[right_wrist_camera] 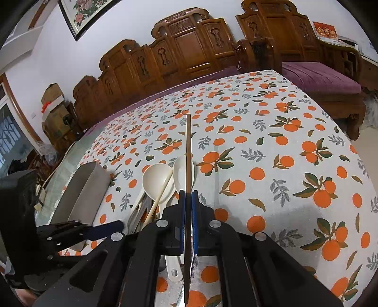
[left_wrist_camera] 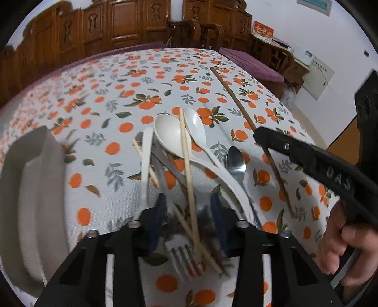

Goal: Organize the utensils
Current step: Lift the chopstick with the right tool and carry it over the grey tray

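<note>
Carved wooden bench [right_wrist_camera: 189, 47], purple cushion [right_wrist_camera: 319, 80], framed picture [right_wrist_camera: 82, 11].

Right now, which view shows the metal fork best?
The left wrist view: the fork lies tines toward the camera, under the pale chopsticks, just below the left gripper. The right wrist view does not show it clearly; the right gripper blocks the pile.

1. Our left gripper [left_wrist_camera: 189, 212] pointed steeply down, blue pads partly apart, nothing clearly pinched.
2. Our right gripper [right_wrist_camera: 188, 198] angled down, pads pressed tight together.
3. Our right hand [left_wrist_camera: 340, 238] wrapped its handle.
</note>
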`<state>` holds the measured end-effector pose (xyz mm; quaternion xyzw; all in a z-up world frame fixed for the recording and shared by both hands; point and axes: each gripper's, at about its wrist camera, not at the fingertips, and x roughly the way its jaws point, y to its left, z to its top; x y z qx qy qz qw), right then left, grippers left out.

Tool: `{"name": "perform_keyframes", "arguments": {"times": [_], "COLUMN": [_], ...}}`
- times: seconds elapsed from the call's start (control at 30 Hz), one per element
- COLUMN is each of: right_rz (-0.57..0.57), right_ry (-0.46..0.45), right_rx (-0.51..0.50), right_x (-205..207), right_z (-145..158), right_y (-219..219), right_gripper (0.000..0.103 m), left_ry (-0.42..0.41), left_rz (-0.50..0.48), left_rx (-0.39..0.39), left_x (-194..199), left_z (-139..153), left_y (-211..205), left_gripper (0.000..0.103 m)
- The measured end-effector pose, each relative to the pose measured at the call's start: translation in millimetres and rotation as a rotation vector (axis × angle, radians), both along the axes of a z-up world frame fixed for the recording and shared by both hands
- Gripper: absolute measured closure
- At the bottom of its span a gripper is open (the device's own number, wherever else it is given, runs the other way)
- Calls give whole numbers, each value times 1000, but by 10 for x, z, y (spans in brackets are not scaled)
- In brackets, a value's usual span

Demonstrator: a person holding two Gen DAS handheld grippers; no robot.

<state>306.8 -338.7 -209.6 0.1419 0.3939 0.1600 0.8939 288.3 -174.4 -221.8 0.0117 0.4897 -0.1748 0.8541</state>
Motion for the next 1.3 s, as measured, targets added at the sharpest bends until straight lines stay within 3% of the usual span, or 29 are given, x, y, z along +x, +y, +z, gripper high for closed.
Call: {"name": "perform_keyframes", "arguments": {"times": [0.27, 0.53, 0.73, 1.07, 1.3], "right_rz": [5, 22, 59, 147, 210], "right_ry": [4, -2, -13, -35, -44], "right_rx": [-3, -9, -1, 18, -24], "right_x": [0, -8, -38, -165, -269], "right_z": [2, 26, 79, 211, 266], "right_y": [33, 108, 229, 589, 887], "right_gripper": [97, 97, 97, 97, 97], "left_ry": [18, 4, -40, -103, -132], "left_rz": [14, 23, 21, 43, 70], "left_rx": [-13, -13, -9, 8, 25], "left_x": [143, 56, -107, -301, -377], "left_z": [-81, 2, 222, 559, 688], "left_y": [-81, 15, 174, 684, 1120], "left_gripper": [97, 99, 99, 99, 99]}}
